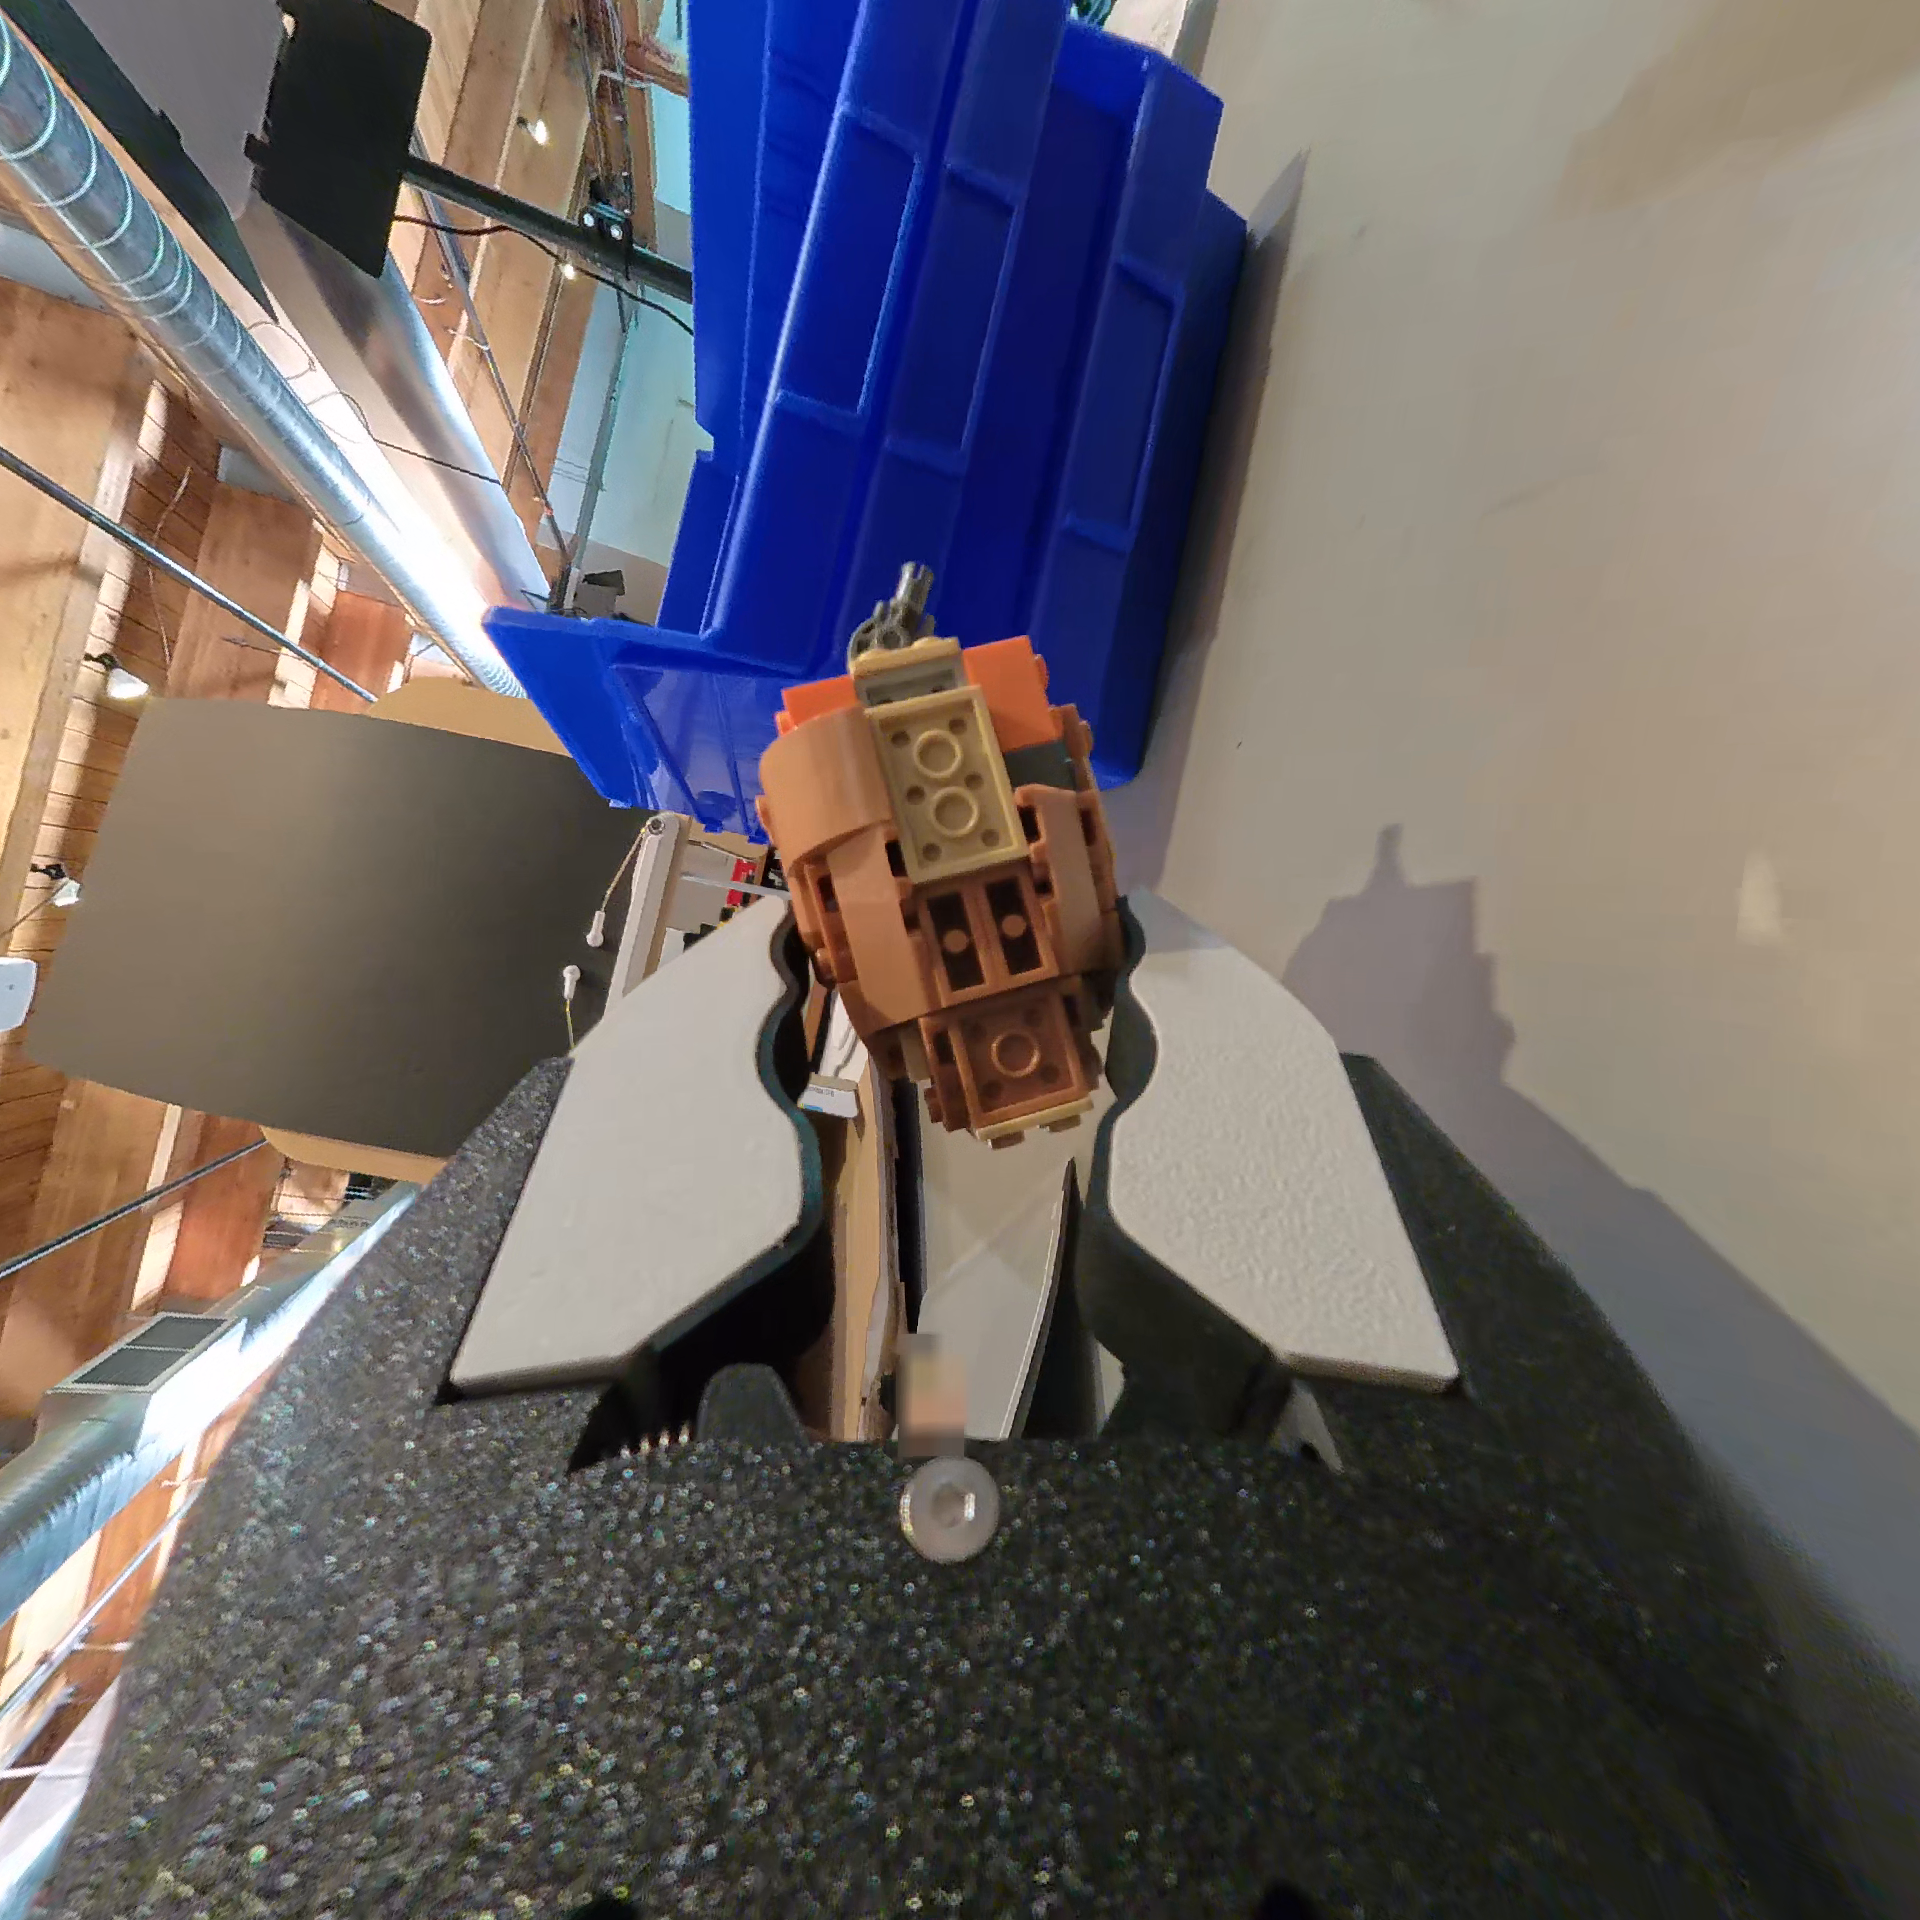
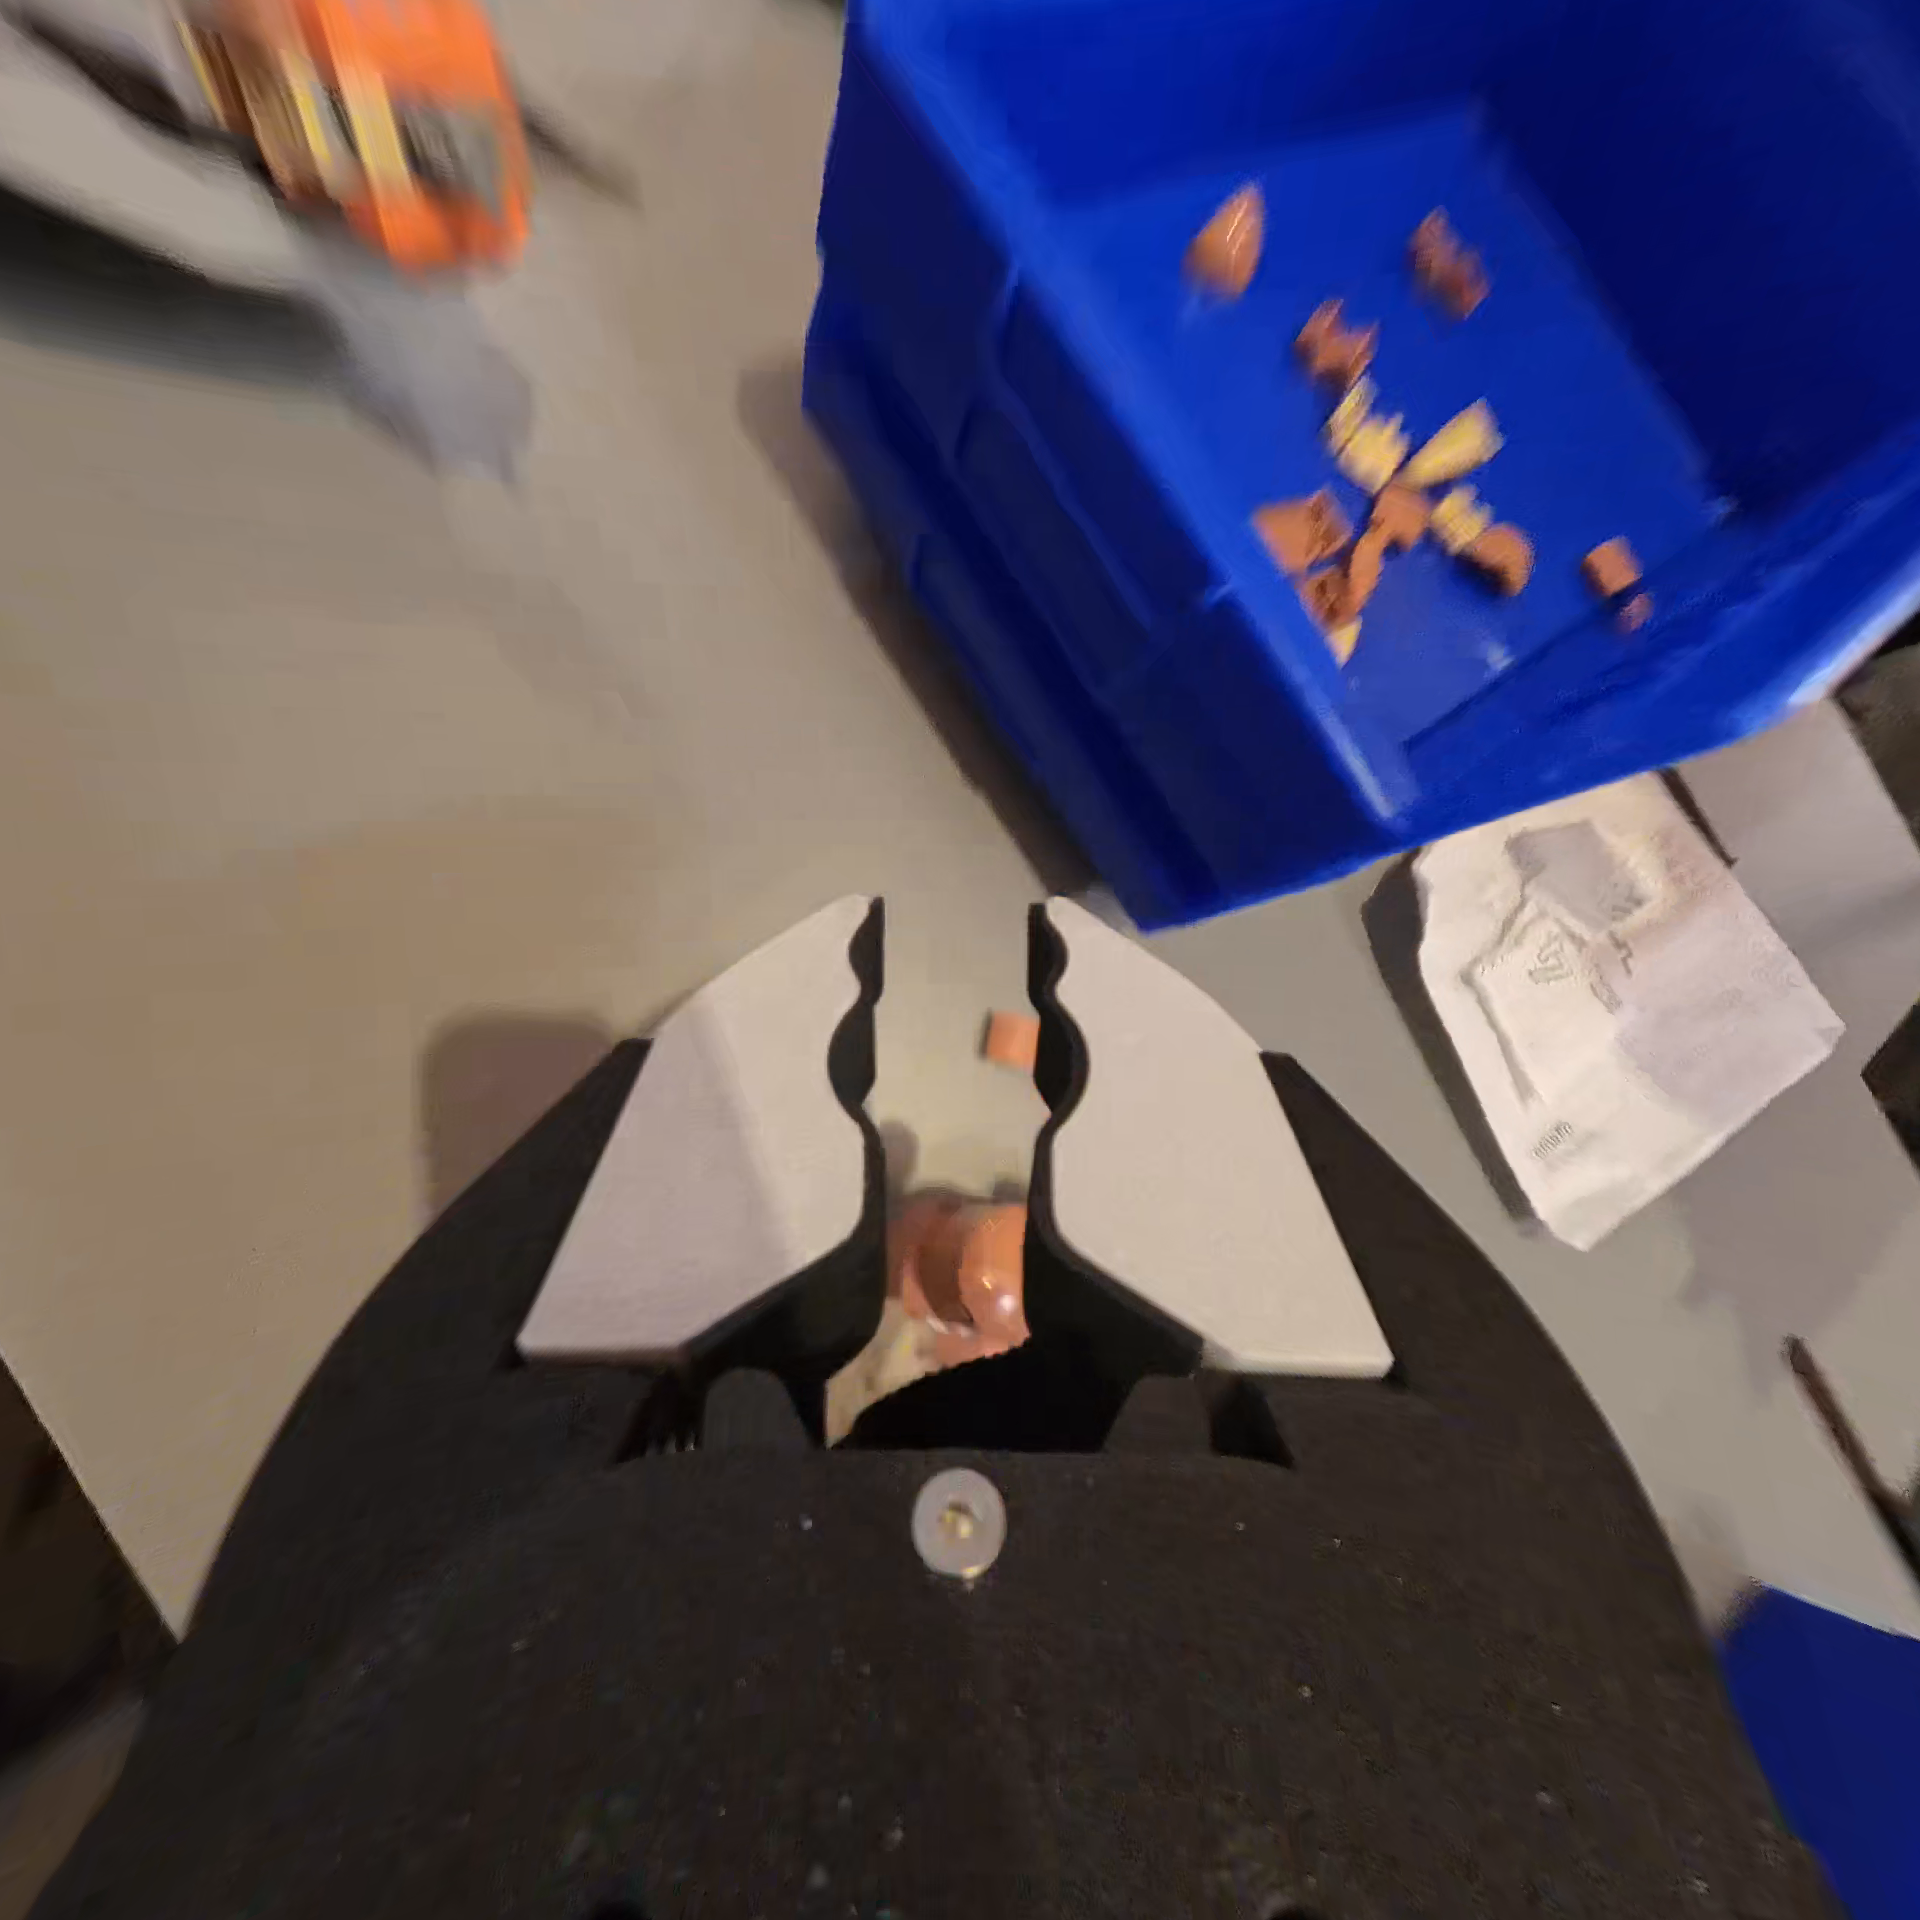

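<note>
Left gripper (image 1: pixel 956 997) clamped a brick model (image 1: pixel 940 873); right gripper (image 2: pixel 956 997) hung parted, empty.
Judged risk: the shallow pinch could let the model slip, shedding bricks outside the bin (image 2: pixel 1039 644) at upper right.

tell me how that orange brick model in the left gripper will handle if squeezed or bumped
The brick model looks rigid but built of many snapped-together pieces, so parts could pop off; loose bricks already lie in the blue bin. Probably light. The left gripper holds only its lower end.
</note>
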`<state>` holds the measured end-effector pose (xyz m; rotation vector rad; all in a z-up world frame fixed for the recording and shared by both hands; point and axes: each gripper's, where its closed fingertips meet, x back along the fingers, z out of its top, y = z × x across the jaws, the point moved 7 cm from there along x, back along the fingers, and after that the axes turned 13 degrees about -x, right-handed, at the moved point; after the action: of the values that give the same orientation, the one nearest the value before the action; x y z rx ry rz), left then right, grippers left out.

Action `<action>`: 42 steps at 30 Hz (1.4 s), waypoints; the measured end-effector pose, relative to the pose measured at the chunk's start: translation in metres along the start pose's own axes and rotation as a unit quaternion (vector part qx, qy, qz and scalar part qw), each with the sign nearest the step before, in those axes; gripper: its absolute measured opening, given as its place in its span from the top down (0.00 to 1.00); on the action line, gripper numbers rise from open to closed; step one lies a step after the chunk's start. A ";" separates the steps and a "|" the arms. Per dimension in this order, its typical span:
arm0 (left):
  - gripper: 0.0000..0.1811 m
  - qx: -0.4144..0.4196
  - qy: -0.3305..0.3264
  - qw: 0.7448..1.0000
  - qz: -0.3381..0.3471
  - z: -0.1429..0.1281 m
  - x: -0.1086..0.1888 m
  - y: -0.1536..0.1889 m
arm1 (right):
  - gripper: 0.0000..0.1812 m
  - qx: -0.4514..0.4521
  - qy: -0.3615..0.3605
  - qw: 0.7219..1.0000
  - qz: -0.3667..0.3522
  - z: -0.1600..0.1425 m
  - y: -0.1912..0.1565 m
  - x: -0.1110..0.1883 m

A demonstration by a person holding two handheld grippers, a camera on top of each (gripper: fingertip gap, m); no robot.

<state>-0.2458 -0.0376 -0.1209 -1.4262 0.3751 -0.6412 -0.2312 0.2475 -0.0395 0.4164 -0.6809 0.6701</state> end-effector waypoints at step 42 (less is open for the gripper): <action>0.69 0.042 0.010 0.999 -0.013 -0.002 0.000 0.001 | 1.00 0.300 -0.006 0.950 0.083 0.109 -0.028 -0.026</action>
<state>-0.2465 -0.0389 -0.1224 -1.3467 0.3416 -0.6840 -0.2748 0.1557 0.0163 0.9319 -0.5156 1.0381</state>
